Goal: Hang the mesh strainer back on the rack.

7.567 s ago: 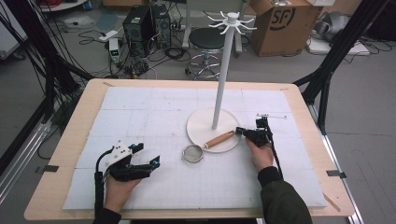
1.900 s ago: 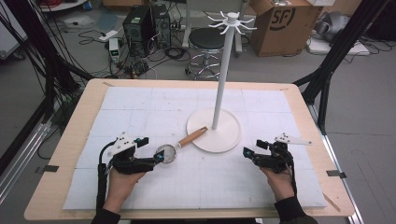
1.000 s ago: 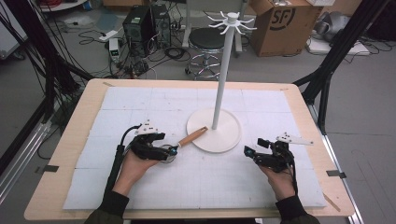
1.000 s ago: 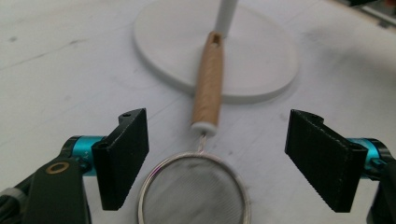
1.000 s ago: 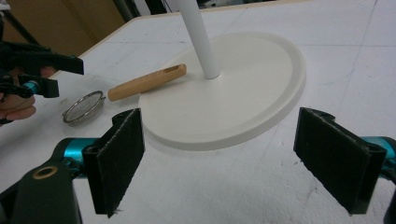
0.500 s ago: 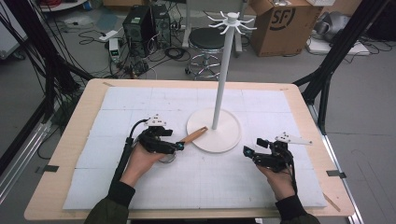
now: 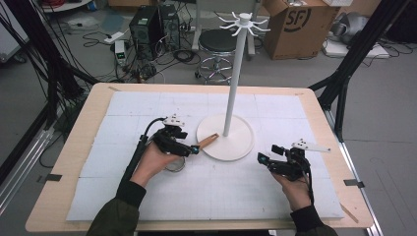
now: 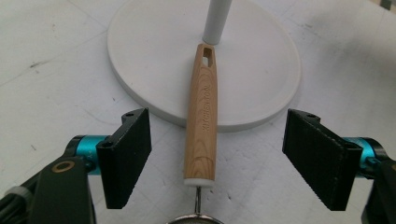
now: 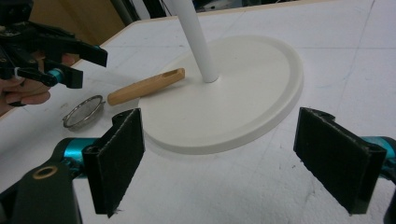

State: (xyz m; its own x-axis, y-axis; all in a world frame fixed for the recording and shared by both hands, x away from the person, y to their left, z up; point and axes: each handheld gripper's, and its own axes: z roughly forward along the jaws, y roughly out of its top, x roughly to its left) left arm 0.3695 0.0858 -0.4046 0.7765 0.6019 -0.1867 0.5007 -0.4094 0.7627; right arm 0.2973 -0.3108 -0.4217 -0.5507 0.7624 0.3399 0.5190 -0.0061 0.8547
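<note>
Left tongs spread wide, straddling strainer's wooden handle, ungripped; handle tip rested on stand base. Right tongs released, empty, held near base.

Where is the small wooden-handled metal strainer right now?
The wooden-handled metal strainer lies left of centre, handle tip on the white round stand base, between the open left gripper's jaws.

Olive-green sleeves; each black gripper has teal fittings, textured black pads and trailing black cable.
</note>
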